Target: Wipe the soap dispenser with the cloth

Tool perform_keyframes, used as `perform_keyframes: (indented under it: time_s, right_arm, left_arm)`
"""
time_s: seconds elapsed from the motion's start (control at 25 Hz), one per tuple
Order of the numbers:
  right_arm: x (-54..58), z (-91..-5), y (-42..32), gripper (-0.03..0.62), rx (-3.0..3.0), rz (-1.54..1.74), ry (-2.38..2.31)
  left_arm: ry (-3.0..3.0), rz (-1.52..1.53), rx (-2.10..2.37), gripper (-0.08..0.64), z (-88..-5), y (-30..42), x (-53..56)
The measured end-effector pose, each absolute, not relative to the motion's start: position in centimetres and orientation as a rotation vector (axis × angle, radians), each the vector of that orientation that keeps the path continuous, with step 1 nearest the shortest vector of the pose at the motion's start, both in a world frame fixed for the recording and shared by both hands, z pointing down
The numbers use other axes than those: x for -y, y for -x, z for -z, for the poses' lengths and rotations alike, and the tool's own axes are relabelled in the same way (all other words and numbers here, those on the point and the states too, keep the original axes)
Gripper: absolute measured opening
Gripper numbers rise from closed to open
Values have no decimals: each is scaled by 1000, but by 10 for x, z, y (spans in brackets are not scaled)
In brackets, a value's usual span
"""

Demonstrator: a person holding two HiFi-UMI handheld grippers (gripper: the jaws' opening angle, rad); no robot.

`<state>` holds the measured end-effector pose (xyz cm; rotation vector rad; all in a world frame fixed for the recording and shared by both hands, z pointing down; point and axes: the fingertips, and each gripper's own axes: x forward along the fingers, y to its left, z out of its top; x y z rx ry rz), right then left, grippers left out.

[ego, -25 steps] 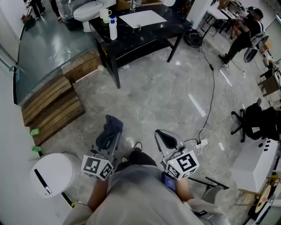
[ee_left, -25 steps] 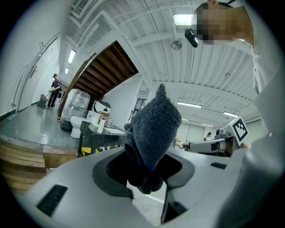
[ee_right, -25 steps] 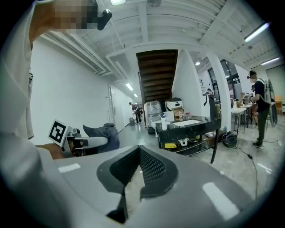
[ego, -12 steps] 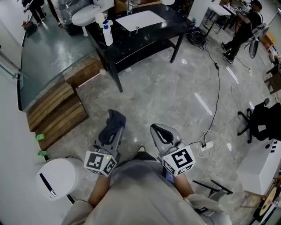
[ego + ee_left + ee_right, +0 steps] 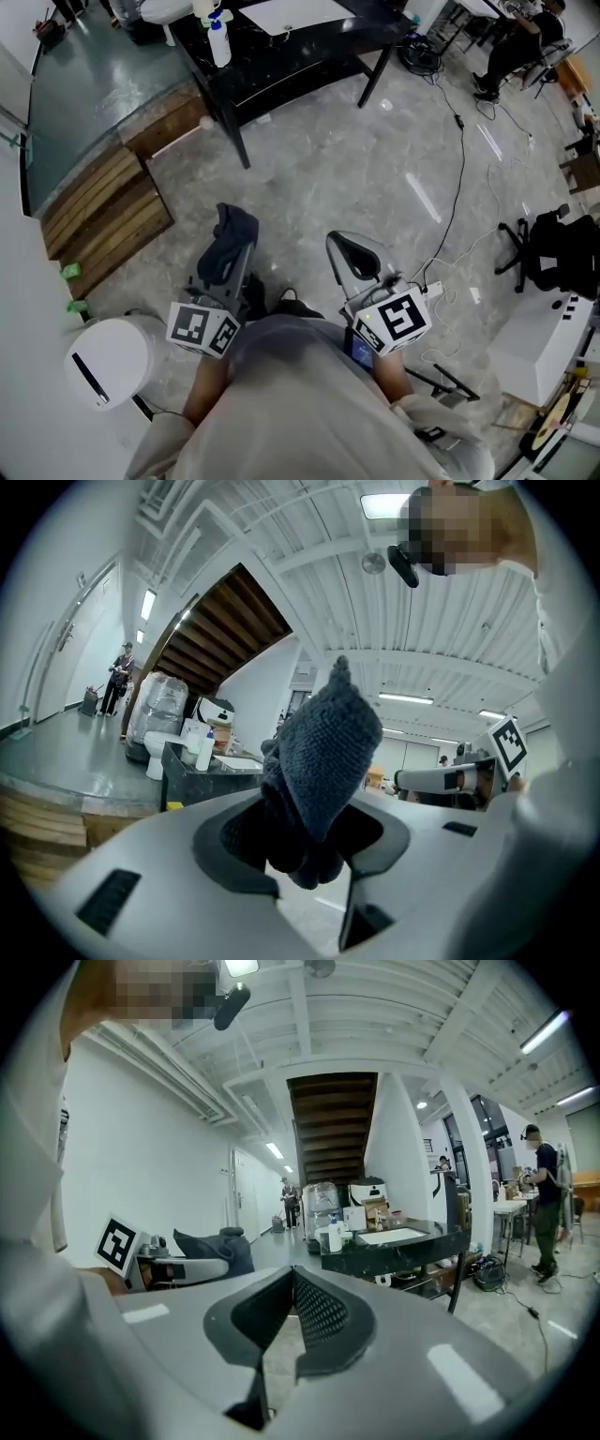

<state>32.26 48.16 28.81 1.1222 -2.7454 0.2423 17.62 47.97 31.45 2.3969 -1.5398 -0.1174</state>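
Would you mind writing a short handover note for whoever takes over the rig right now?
Left gripper: shut on the dark blue cloth, which bunches up out of its jaws.
Right gripper: shut, nothing in it.
Soap dispenser: upright at the left end of the black table, across the floor ahead, well apart from both grippers.
Done: the cloth is in hand.
Left: walk up to the table and wipe the dispenser; the cloth has not touched it yet.
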Motion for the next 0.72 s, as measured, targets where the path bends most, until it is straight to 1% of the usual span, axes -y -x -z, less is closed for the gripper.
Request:
perform_keyframes:
  time_s: [0.28,0.72]
  right_arm:
    - [-434,-295,-285,2,2736,-248,-1056]
    - [-363,-296,-182,2,2787,-232,-839]
  left_arm:
    - [-2341,128,1560,152,-322,-144,-437]
    - [-2319,150,1606,152,-313,-73,-359]
